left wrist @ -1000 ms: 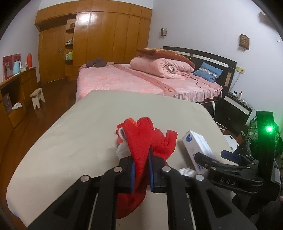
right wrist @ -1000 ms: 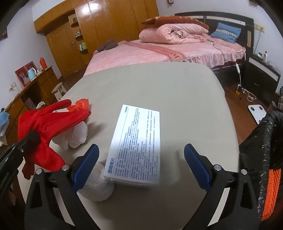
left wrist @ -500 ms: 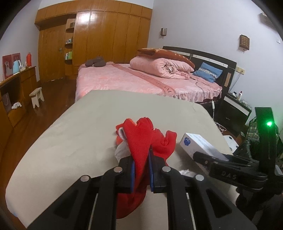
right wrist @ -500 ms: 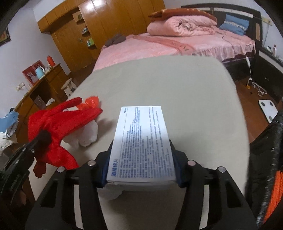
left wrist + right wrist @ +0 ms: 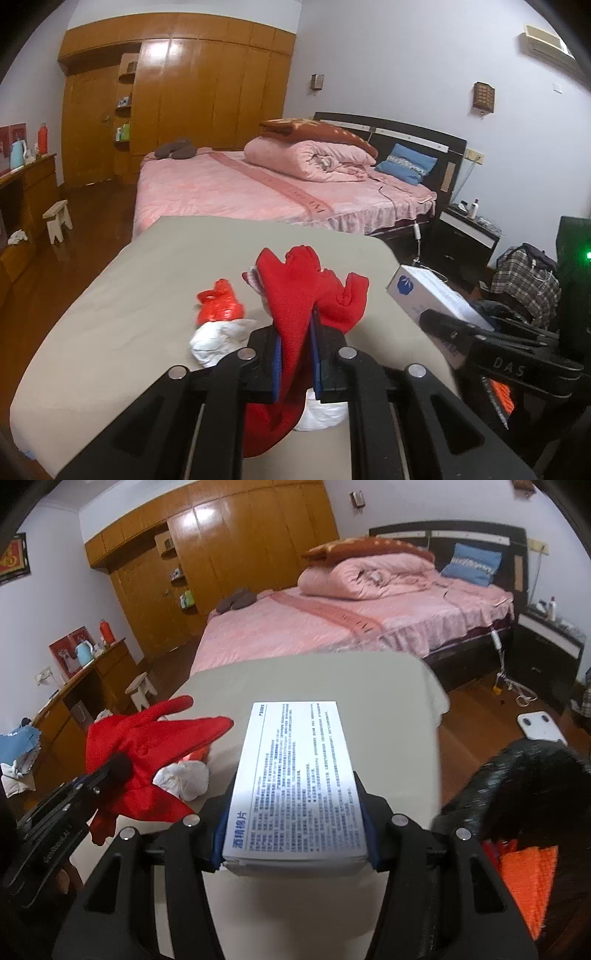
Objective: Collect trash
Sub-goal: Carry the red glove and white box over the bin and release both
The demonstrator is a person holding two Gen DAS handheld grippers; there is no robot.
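The left gripper (image 5: 295,354) is sitting at the lower centre of its own view, jaws nearly together and pinching something. The right gripper (image 5: 293,834) is filling the lower centre of its view, jaws half spread and clamping something.

Wide open beige table (image 5: 388,686) ahead, bare all the way to its far edge, so plenty of room to pass there. On the left side a crumpled white wad (image 5: 218,338) with a scrap of red plastic (image 5: 219,306) just behind it sits on the surface, close beside the left gripper (image 5: 295,354) and its red glove (image 5: 306,288). Off the table's right edge, a black bag (image 5: 524,786) crowds in near the right gripper (image 5: 293,834) and its white box (image 5: 299,775).
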